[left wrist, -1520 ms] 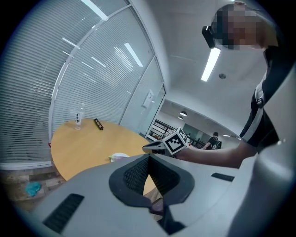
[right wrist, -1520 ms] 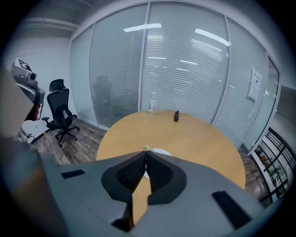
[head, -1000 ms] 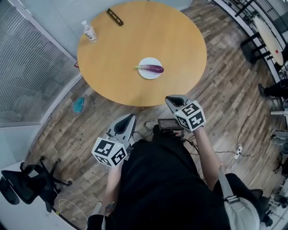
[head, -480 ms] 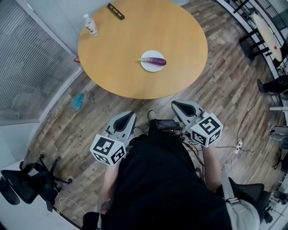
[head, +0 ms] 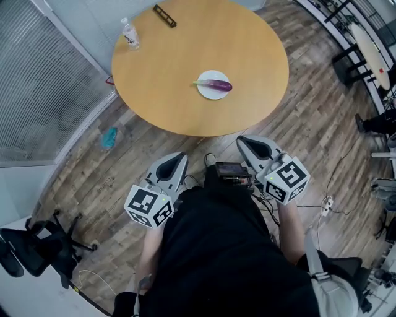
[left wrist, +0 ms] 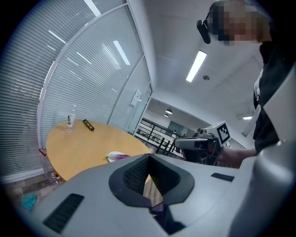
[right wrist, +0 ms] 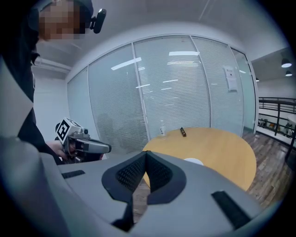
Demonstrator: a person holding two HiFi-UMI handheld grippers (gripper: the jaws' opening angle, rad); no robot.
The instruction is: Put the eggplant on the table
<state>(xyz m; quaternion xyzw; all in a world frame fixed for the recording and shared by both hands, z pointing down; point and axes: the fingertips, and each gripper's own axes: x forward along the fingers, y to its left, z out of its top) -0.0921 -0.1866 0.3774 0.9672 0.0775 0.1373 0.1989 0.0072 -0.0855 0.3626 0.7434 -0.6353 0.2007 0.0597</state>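
A purple eggplant [head: 216, 85] lies on a small white plate [head: 208, 92] near the middle of the round wooden table [head: 247, 56]. Seen from the left gripper view, the eggplant [left wrist: 121, 157] shows just beyond the jaws, and the plate [right wrist: 193, 161] appears in the right gripper view. My left gripper [head: 181, 158] and right gripper [head: 242, 140] hang in front of the person's torso, over the floor and short of the table's near edge. Both point toward the table. The jaws of each meet at the tips with nothing between them.
A clear water bottle [head: 129, 34] and a dark bar [head: 164, 16] rest at the table's far left edge. A blue cloth [head: 109, 137] lies on the wood floor by the glass wall with blinds. A black office chair [head: 31, 247] stands at lower left; cables [head: 322, 207] trail at right.
The right gripper has risen and drawn back from the table edge toward the person's right side. The left gripper has hardly shifted. The eggplant stays on its plate.
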